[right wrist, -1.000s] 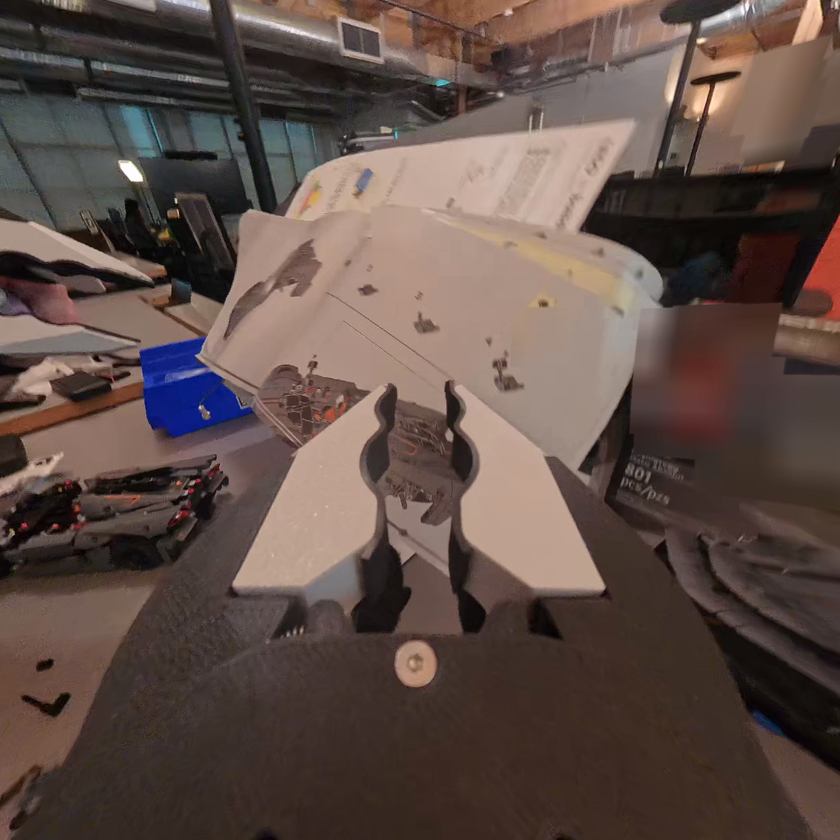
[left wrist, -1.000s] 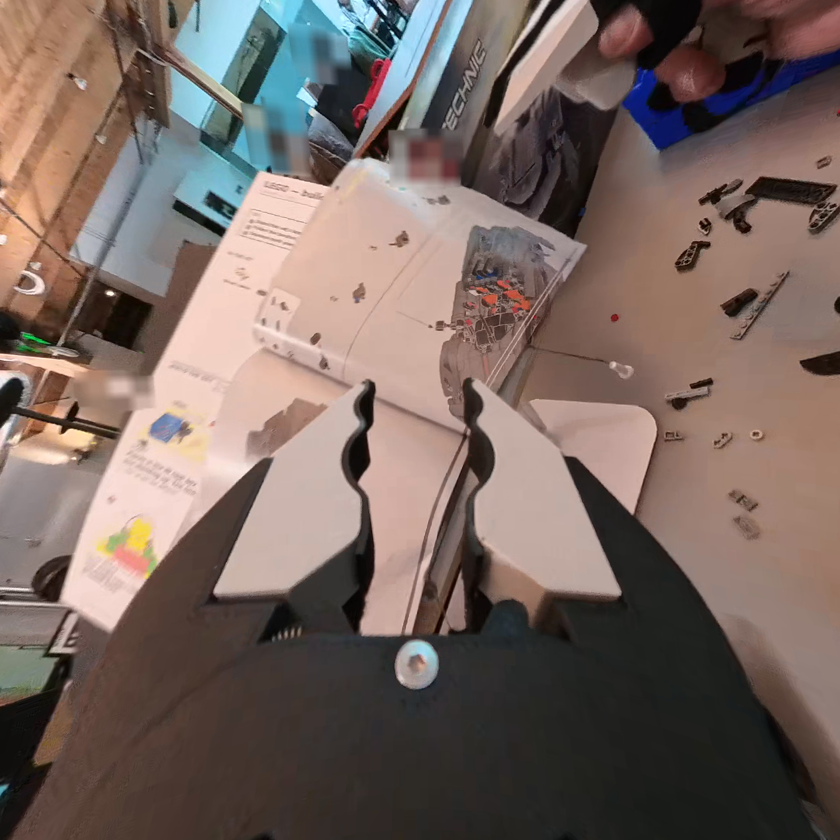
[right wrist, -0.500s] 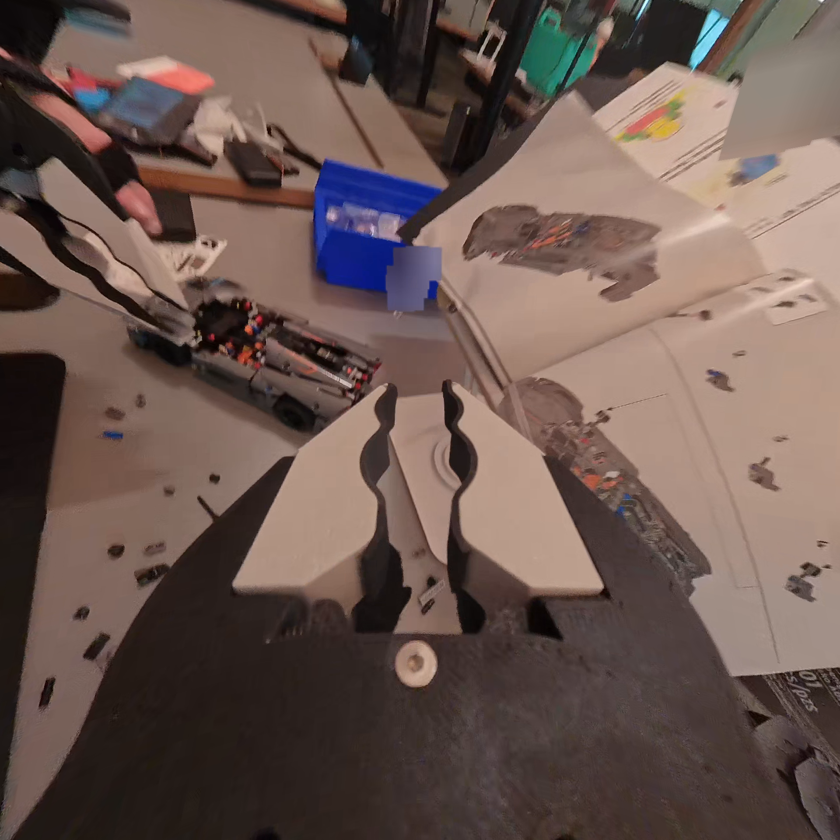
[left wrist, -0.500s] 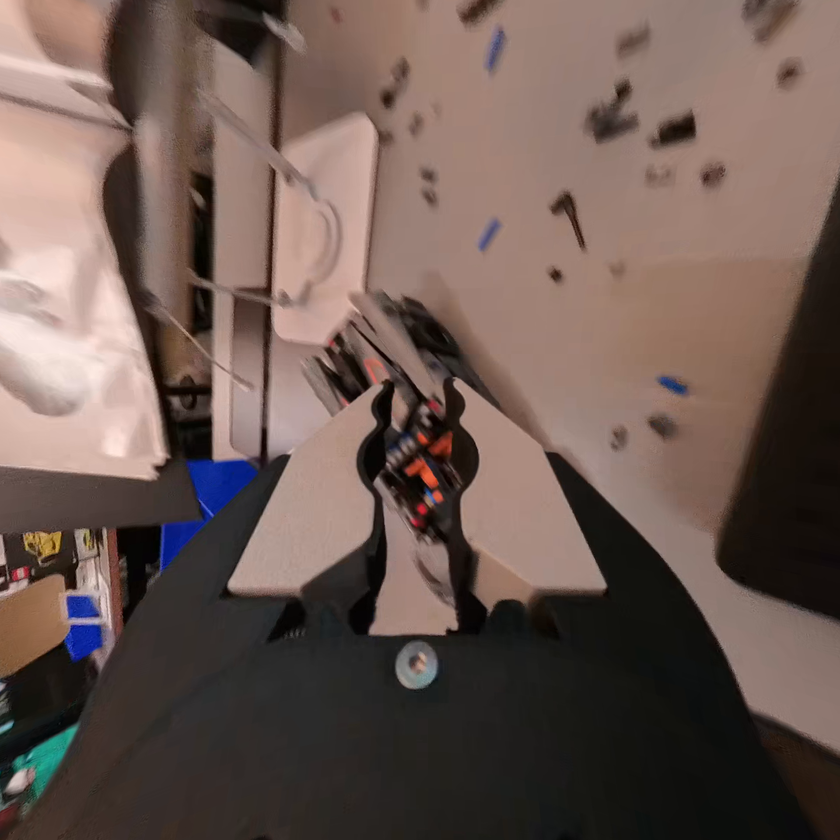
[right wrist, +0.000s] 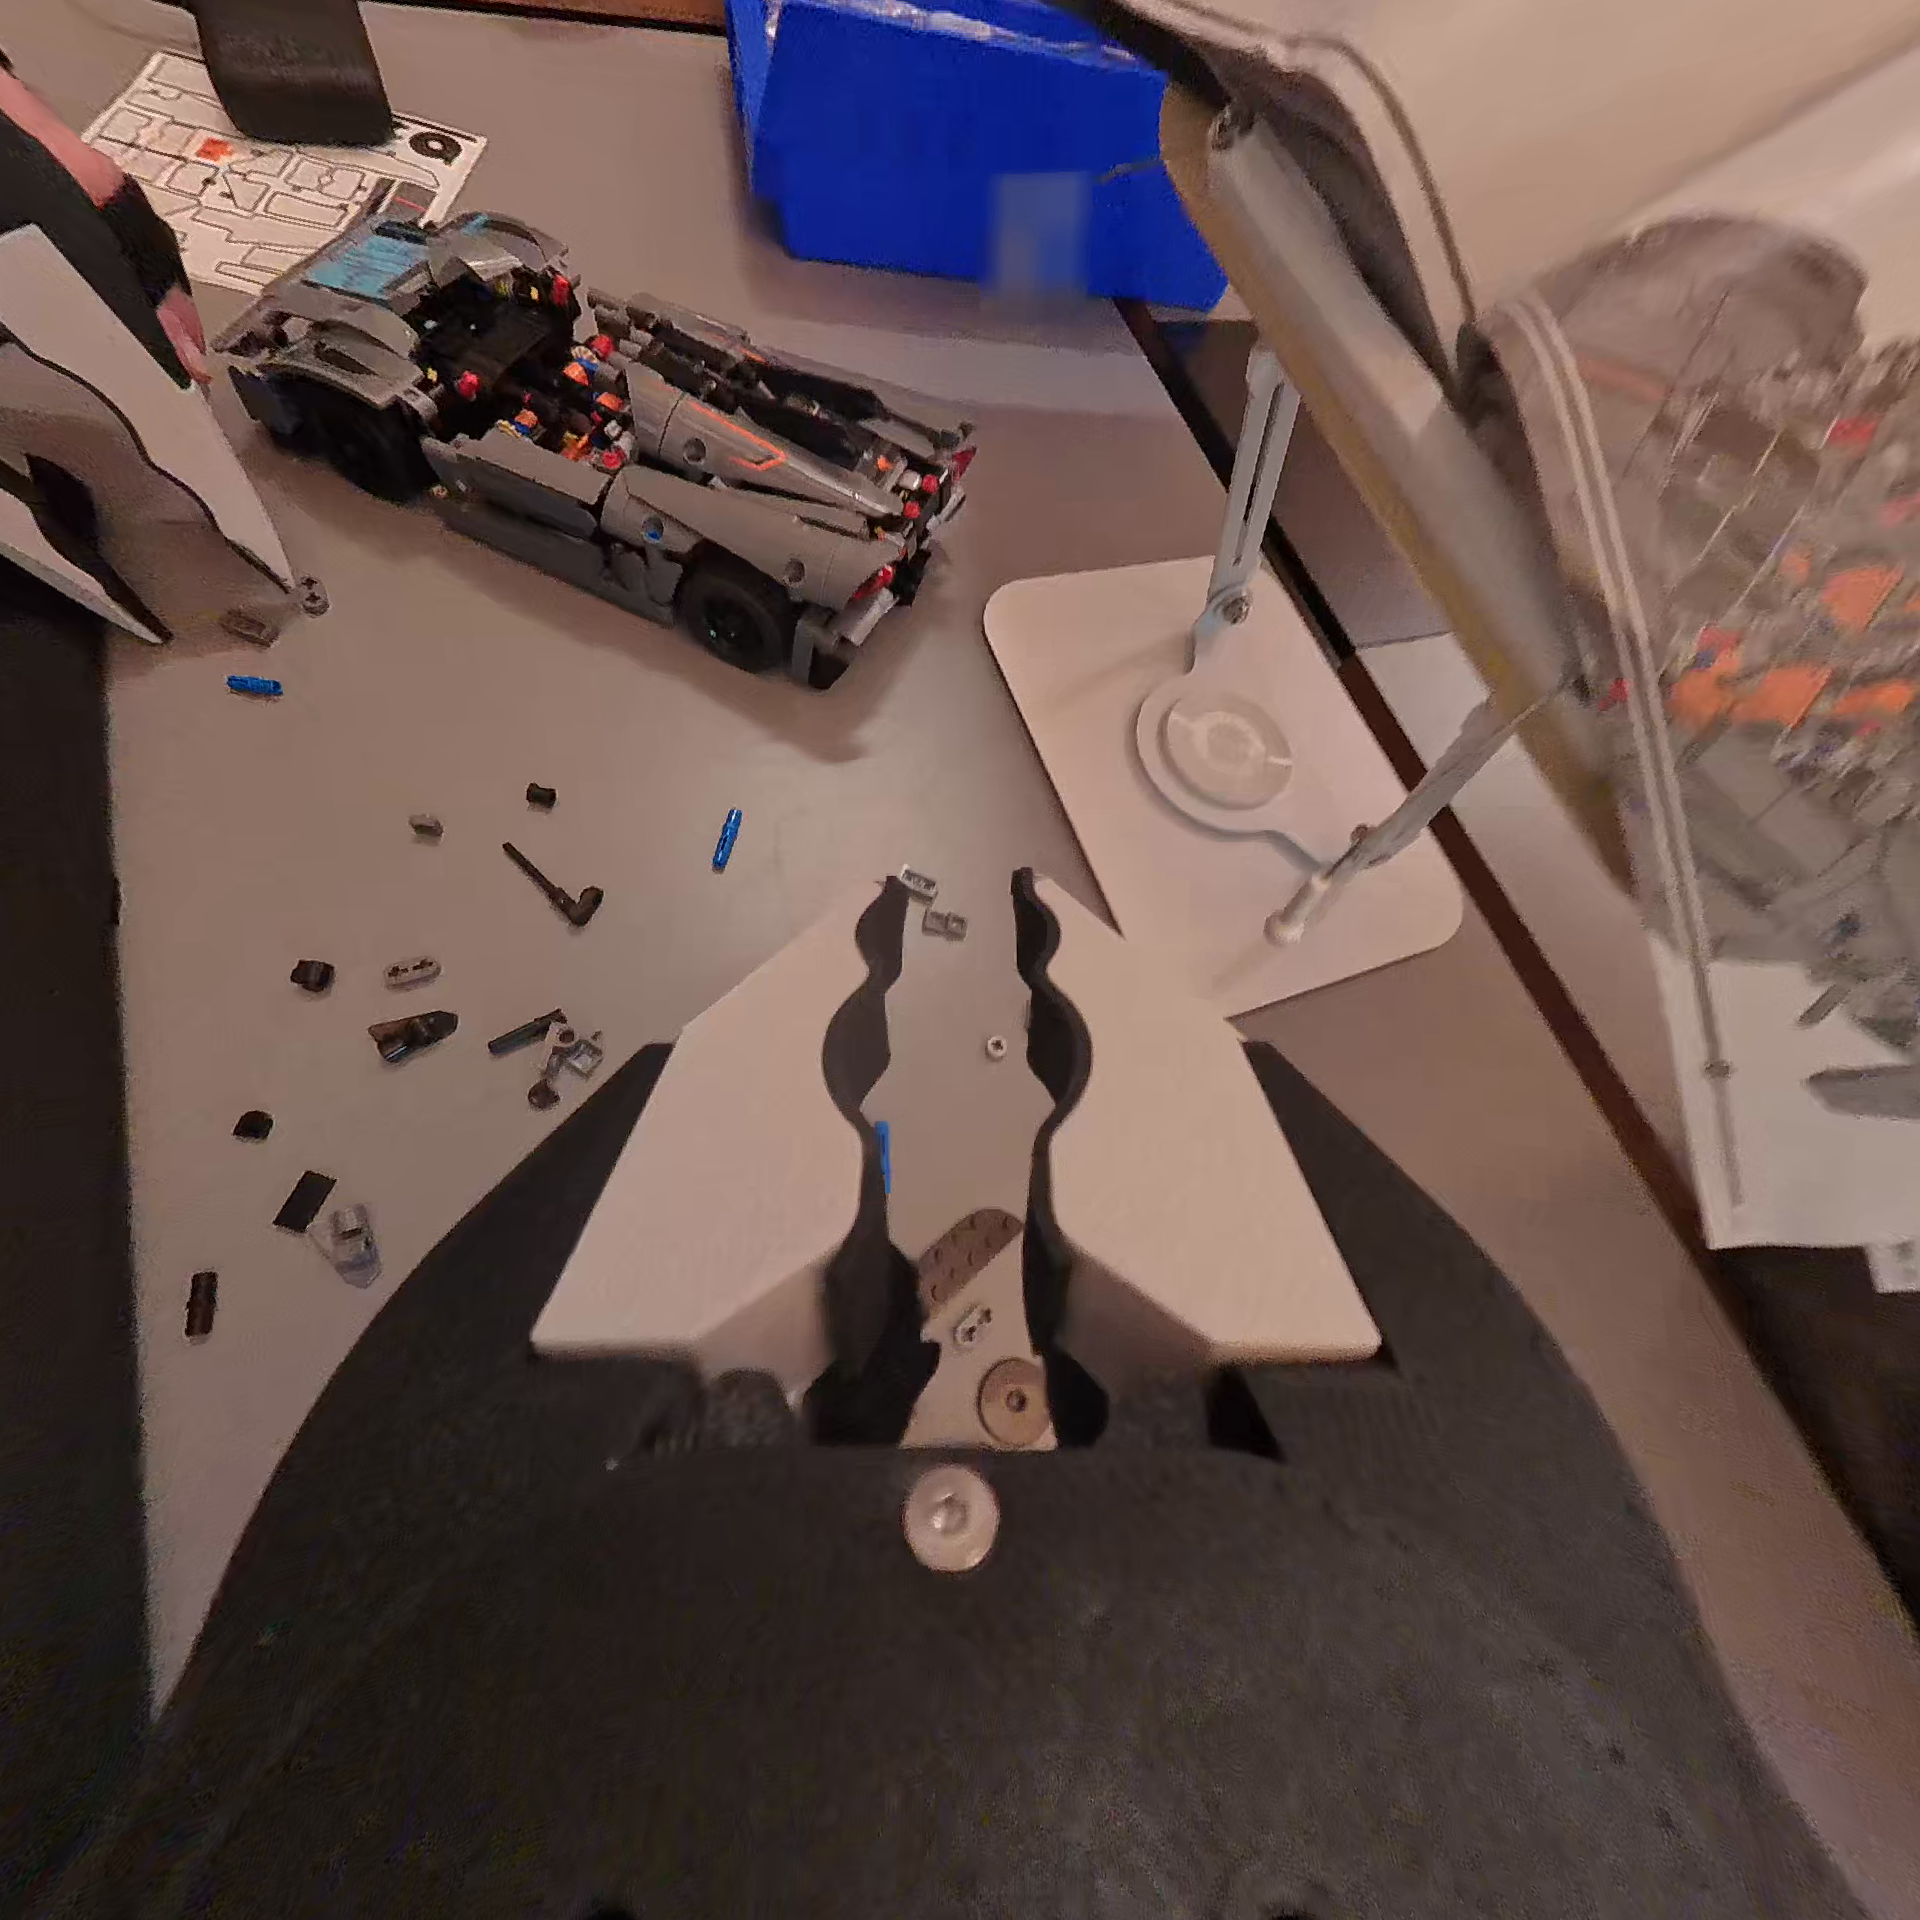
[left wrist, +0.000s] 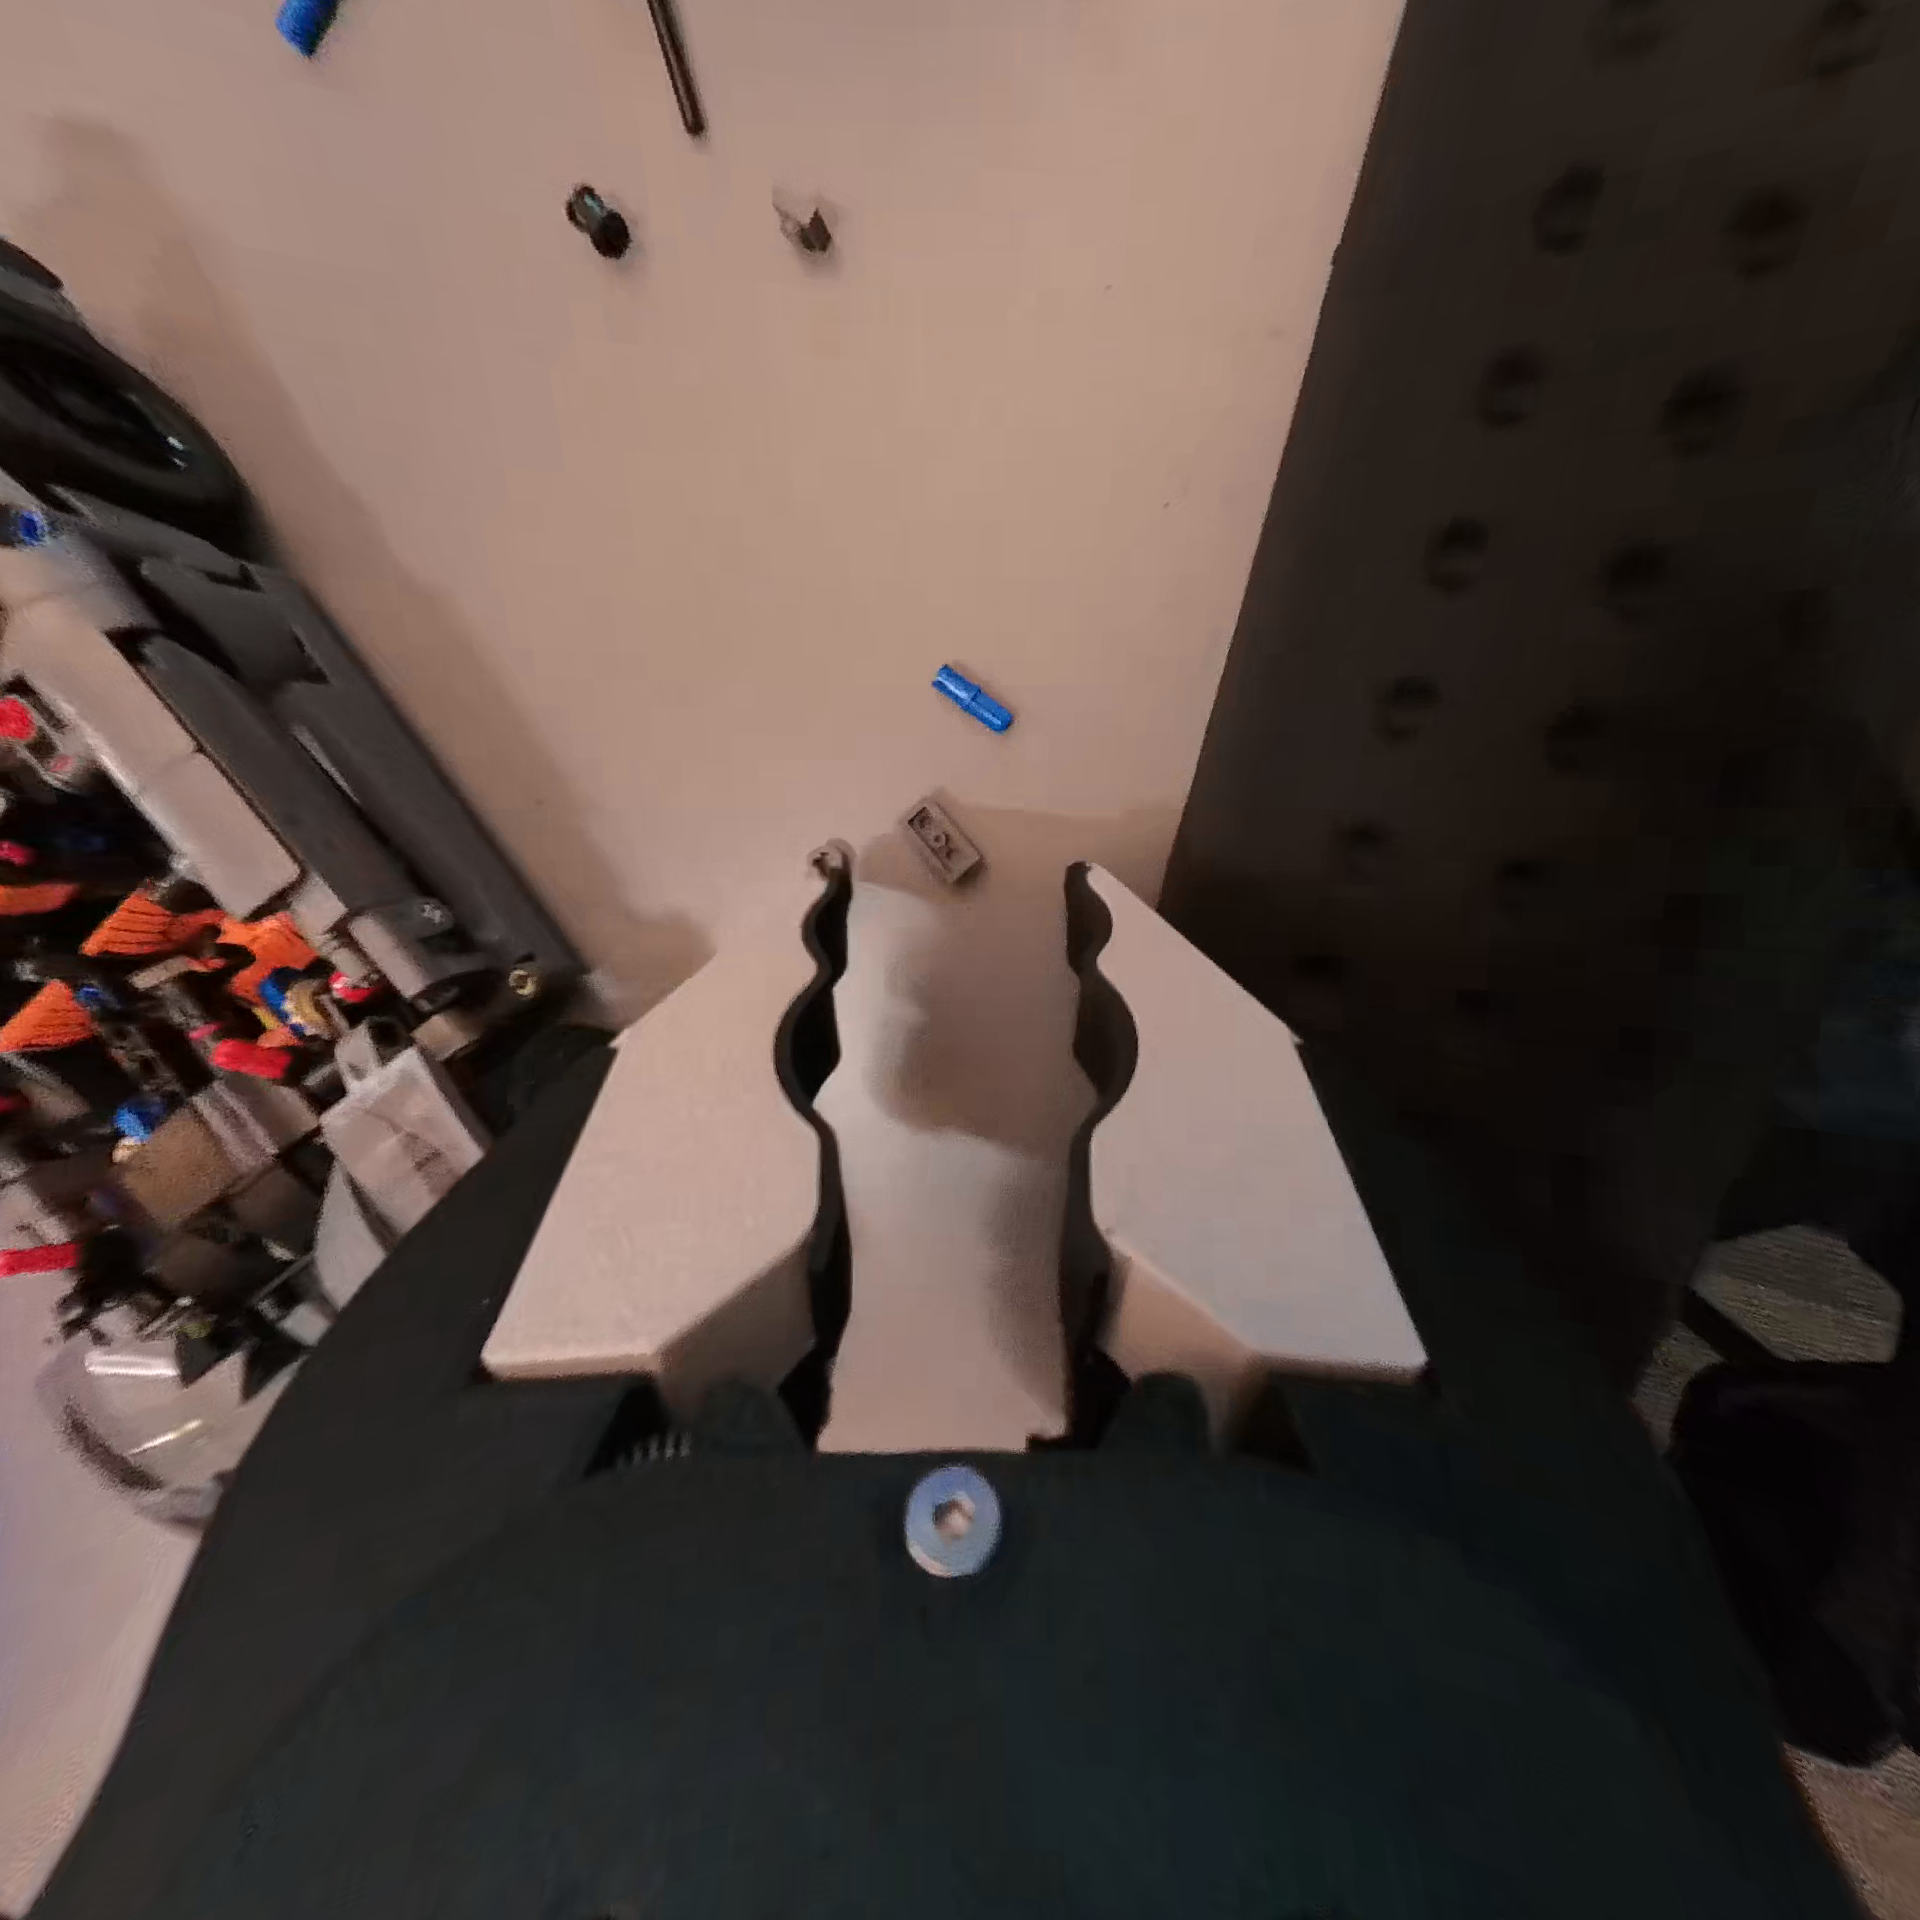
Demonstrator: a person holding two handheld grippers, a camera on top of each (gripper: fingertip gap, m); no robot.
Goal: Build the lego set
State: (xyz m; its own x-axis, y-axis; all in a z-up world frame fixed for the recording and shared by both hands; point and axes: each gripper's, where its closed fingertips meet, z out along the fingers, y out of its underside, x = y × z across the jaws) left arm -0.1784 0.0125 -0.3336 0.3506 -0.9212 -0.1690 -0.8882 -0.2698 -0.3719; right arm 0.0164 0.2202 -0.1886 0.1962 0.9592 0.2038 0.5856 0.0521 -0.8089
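On the grey table (right wrist: 935, 727), the half-built lego car (right wrist: 613, 457) is the landmark. Left of it, the left gripper (right wrist: 197, 613) hangs with jaws spread over a small grey plate (left wrist: 943, 842). Loose pieces lie before the car; the right gripper (right wrist: 951, 883), jaws spread and empty, hovers there. Right of the car stands a white stand base (right wrist: 1195, 748); behind it, a blue bin (right wrist: 935, 156).

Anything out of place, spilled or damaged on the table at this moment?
Nothing looks damaged. Loose lego pieces lie scattered over the grey table beside the upright lego car, normal for a build. Both the left gripper and right gripper are open and empty.
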